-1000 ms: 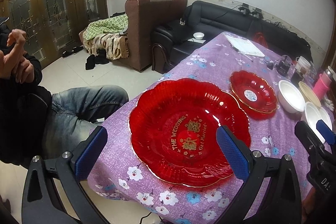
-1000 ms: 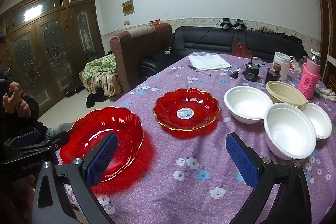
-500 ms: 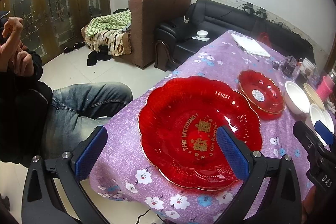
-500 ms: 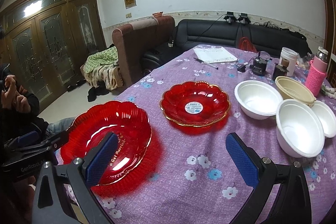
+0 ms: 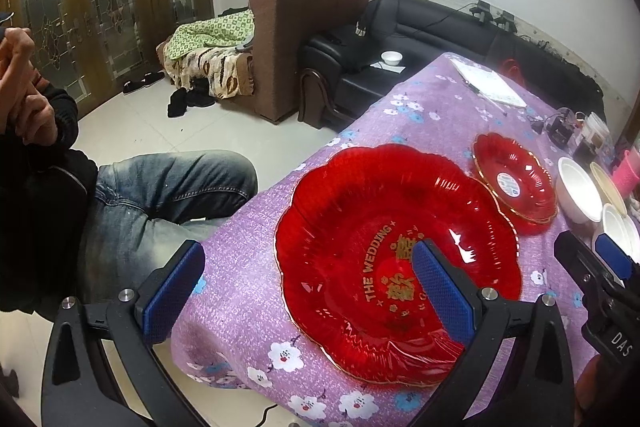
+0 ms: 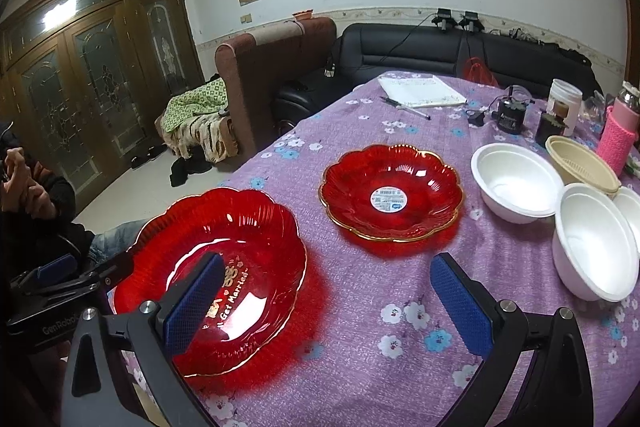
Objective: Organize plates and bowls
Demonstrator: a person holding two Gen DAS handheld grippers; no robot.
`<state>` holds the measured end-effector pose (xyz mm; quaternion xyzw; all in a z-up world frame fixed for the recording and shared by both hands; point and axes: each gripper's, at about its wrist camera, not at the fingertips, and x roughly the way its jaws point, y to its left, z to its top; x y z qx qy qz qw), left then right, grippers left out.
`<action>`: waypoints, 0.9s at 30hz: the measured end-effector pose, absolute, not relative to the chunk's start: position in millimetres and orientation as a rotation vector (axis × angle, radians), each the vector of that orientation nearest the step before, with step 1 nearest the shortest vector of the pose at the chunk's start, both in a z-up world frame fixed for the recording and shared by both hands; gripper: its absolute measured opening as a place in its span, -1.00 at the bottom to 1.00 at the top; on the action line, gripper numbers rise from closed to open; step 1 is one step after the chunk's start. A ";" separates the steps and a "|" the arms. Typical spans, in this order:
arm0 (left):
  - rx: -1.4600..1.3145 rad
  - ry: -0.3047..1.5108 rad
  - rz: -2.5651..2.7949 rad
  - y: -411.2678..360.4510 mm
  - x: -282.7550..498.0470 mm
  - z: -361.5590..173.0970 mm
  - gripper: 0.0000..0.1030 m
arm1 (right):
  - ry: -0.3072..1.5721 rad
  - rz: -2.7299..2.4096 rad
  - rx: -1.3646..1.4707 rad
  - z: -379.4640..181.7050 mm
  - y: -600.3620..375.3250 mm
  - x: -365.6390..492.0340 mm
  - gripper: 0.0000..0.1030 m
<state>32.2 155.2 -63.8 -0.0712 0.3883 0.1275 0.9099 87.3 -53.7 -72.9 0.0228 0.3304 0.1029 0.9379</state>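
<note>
Your left claw [image 5: 308,291] stands with its pads wide apart and nothing between them, low at the near corner of the counter [image 6: 360,307], its right pad over the bowl of the large red plate [image 5: 384,239]. Your right claw [image 6: 324,303] is just as wide apart and empty, hovering over bare cloth with its left pad above that same plate's near side. The large red plate lies flat close to the counter's corner; the small red plate [image 6: 394,193] sits just beyond it, apart, and the white bowls [image 6: 516,183] cluster farther right, touching or nearly so, beside a beige basket [image 6: 582,163]. Both plates look like thin, glossy moulded plastic: probably light and fairly stiff, but slick, with a scalloped gold-edged rim that could skate out of a shallow pinch. I would take the large one at its near rim, one pad under the lip and one inside, biting deep enough to reach the fluted wall. The bowls look like thin foam or paper, likely to dent, so close gently on a wall and not across the mouth. Mind the counter's edge; a nudge could tip the big plate off.
</note>
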 end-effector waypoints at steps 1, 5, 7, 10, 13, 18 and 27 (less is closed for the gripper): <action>-0.148 0.806 0.264 155.7 33.5 -65.6 1.00 | 0.681 0.210 0.048 -74.7 -53.0 89.4 0.99; -0.152 0.825 0.271 158.5 39.3 -72.5 1.00 | 0.699 0.210 0.048 -81.6 -51.4 96.1 0.99; -0.158 0.838 0.275 160.6 42.7 -76.4 1.00 | 0.713 0.211 0.049 -85.6 -50.3 99.7 0.99; -0.167 0.859 0.276 162.1 48.2 -83.4 1.00 | 0.733 0.210 0.053 -91.1 -48.7 105.6 0.99; -0.174 0.885 0.284 164.5 53.4 -90.7 1.00 | 0.762 0.215 0.060 -97.7 -45.3 112.3 0.99; -0.176 0.943 0.294 167.4 63.4 -106.3 1.00 | 0.792 0.208 0.051 -106.4 -40.4 122.0 0.98; -0.169 1.019 0.306 167.5 78.4 -125.2 1.00 | 0.884 0.208 0.075 -129.1 -35.3 146.2 0.97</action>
